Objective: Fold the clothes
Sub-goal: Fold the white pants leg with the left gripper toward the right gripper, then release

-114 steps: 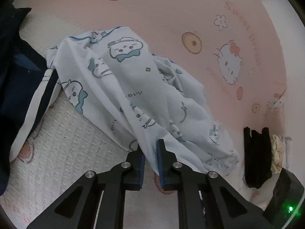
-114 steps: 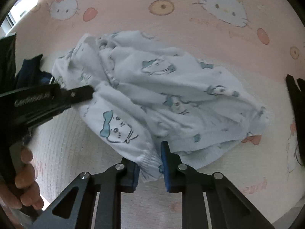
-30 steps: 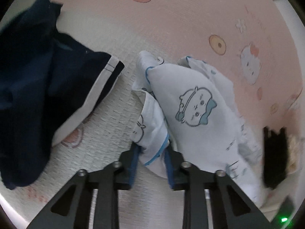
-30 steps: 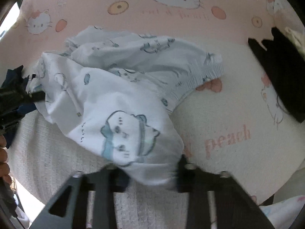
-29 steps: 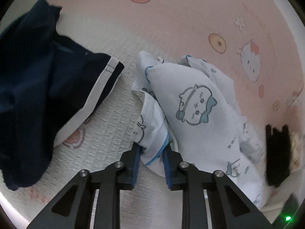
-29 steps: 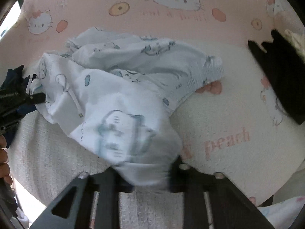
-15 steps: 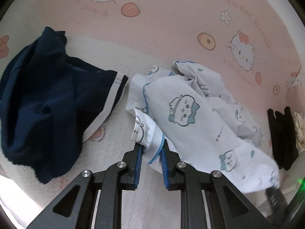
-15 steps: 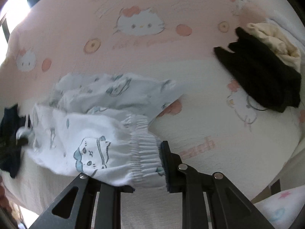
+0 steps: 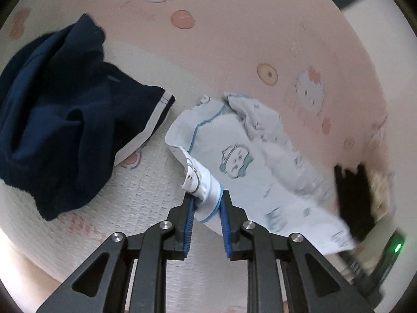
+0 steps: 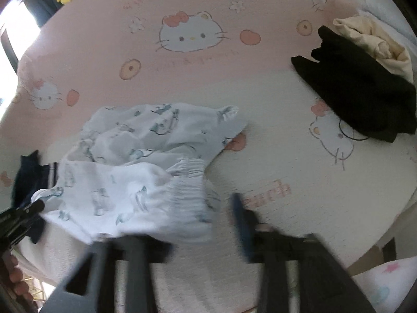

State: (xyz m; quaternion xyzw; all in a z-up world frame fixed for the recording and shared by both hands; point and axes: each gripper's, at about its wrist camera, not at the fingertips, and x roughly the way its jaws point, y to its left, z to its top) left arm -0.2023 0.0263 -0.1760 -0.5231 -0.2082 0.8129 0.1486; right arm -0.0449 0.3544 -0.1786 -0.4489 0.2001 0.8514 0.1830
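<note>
A white garment (image 9: pixel 247 156) printed with small blue cartoon figures lies crumpled on the pink cartoon-cat bed sheet (image 9: pixel 234 39). My left gripper (image 9: pixel 207 203) is shut on a blue-trimmed corner of it and holds that corner above the sheet. In the right wrist view the same garment (image 10: pixel 125 182) stretches from the left gripper (image 10: pixel 23 216) towards my right gripper (image 10: pixel 192 224). The right jaws are opening and blurred. The elastic waistband (image 10: pixel 187 182) still drapes over the left finger, with a gap to the right pad (image 10: pixel 238 216).
A navy garment (image 9: pixel 60 120) with a white stripe lies left of the white one. A black garment (image 10: pixel 359 94) and a cream one (image 10: pixel 372 39) are piled at the right, near the bed's edge. A person's fingers (image 10: pixel 15 281) show at the lower left.
The right jaws have spread apart off the waistband, which they gripped before. Both grippers have risen, and the left one has lifted its corner higher off the sheet.
</note>
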